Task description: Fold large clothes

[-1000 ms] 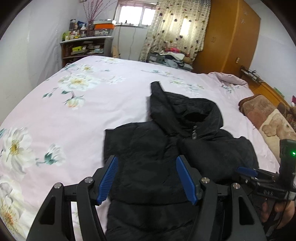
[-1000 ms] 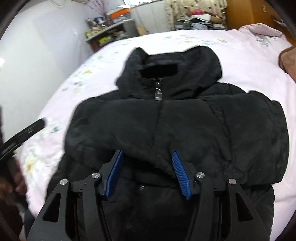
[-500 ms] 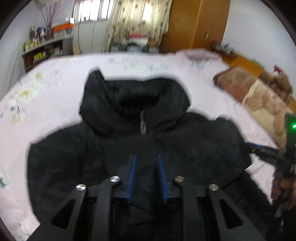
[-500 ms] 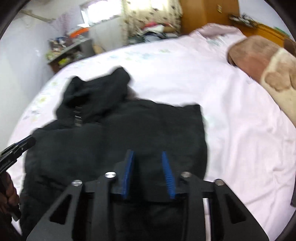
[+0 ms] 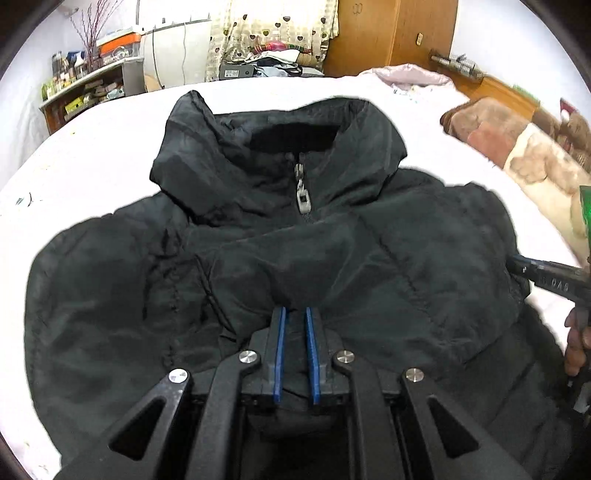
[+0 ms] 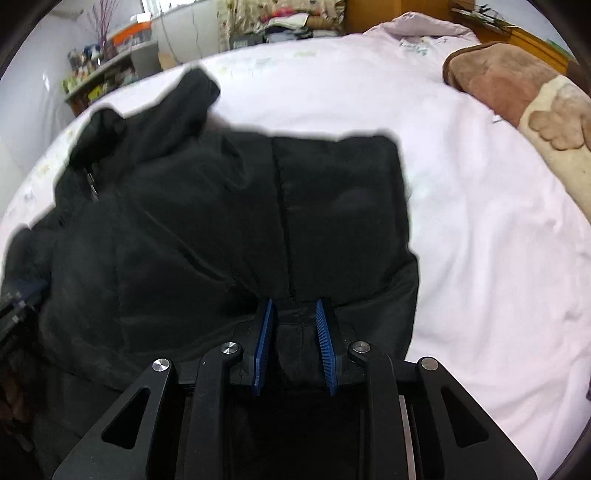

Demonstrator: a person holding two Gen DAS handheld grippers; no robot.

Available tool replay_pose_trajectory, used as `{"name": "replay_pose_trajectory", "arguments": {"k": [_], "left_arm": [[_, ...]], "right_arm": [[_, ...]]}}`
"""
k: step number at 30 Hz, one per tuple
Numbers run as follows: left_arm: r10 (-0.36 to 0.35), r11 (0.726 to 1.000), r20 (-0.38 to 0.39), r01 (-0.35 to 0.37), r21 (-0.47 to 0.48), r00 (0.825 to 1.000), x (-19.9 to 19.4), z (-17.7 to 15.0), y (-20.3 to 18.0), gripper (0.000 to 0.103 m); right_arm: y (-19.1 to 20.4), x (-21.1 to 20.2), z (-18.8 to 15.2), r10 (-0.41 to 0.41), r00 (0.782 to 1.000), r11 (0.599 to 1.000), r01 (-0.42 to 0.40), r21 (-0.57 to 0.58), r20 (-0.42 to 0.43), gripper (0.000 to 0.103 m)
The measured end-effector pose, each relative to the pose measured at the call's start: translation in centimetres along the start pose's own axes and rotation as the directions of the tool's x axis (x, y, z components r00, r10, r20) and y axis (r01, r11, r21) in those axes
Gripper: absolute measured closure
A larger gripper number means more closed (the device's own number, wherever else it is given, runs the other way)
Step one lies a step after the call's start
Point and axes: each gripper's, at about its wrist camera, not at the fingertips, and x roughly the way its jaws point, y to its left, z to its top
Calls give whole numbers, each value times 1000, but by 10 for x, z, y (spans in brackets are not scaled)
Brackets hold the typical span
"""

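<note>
The left tongs have their blue pads drawn narrow and closing, with a fold of the black jacket pinched between them. Just ahead of these tongs the folded cloth bulges up, and beyond it hangs the metal zipper pull under the raised collar and hood. Off to their right, at the jacket's edge, the tip of the right tongs shows, with a person's hand below it.

The right tongs are also narrow and closing, and a bunch of the jacket with a stitched seam sits between their blue pads. To their left, the jacket spreads out toward the hood; to their right lies bare pink bed sheet.

Farther off to the right of both tongs rests a brown blanket. Beyond the bed stand a cluttered shelf, flowered curtains and a wooden wardrobe.
</note>
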Motion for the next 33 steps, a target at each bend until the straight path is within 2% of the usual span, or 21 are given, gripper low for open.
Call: {"name": "replay_pose_trajectory", "arguments": {"k": [2, 5, 6, 8, 9, 10, 11, 16, 19, 22, 25, 27, 29, 33], "left_arm": [[-27, 999, 26, 27, -27, 999, -12, 12, 7, 89], [4, 999, 76, -2, -33, 997, -19, 32, 13, 89], [24, 999, 73, -22, -31, 997, -15, 35, 16, 89], [46, 998, 13, -46, -44, 999, 10, 33, 23, 89], [42, 998, -11, -42, -50, 999, 22, 30, 26, 89], [35, 999, -13, -36, -41, 999, 31, 24, 26, 89], [41, 999, -3, -41, -23, 999, 35, 20, 24, 89], [41, 999, 11, -40, -32, 999, 41, 18, 24, 89], [41, 999, 1, -41, -26, 999, 22, 27, 25, 89], [29, 999, 85, -26, -34, 996, -21, 29, 35, 89], [112, 994, 146, -109, -29, 983, -52, 18, 53, 89], [184, 982, 134, -177, -62, 974, -56, 8, 74, 89], [212, 972, 82, -202, -120, 974, -47, -2, 98, 89], [193, 964, -10, -192, -184, 981, -18, -18, 121, 88]], "right_arm": [[-5, -19, 12, 41, 997, 999, -43, 24, 72, 78], [-10, -25, 39, 72, 989, 996, -78, 39, 131, 77], [-11, -20, 48, 61, 989, 997, -66, 35, 133, 77], [-12, -2, 60, 27, 993, 999, -31, 31, 112, 77], [-14, 11, 63, 13, 997, 999, -16, 35, 78, 77], [-16, 32, 63, -3, 1000, 999, 2, 34, 16, 77], [-15, 43, 60, -3, 1000, 1000, 3, 25, -3, 78], [-4, 52, 46, -60, 998, 998, 60, -30, 29, 78], [-6, 37, 52, -55, 998, 998, 55, -4, 23, 78], [-2, 2, 52, -3, 996, 1000, 0, 26, 84, 77], [7, -36, 31, 74, 989, 997, -78, 24, 131, 77], [20, -43, 19, 103, 986, 995, -103, -5, 129, 77], [37, -40, 6, 113, 988, 993, -107, -58, 106, 77], [53, 6, -9, 82, 996, 992, -83, -97, -21, 77]]}}
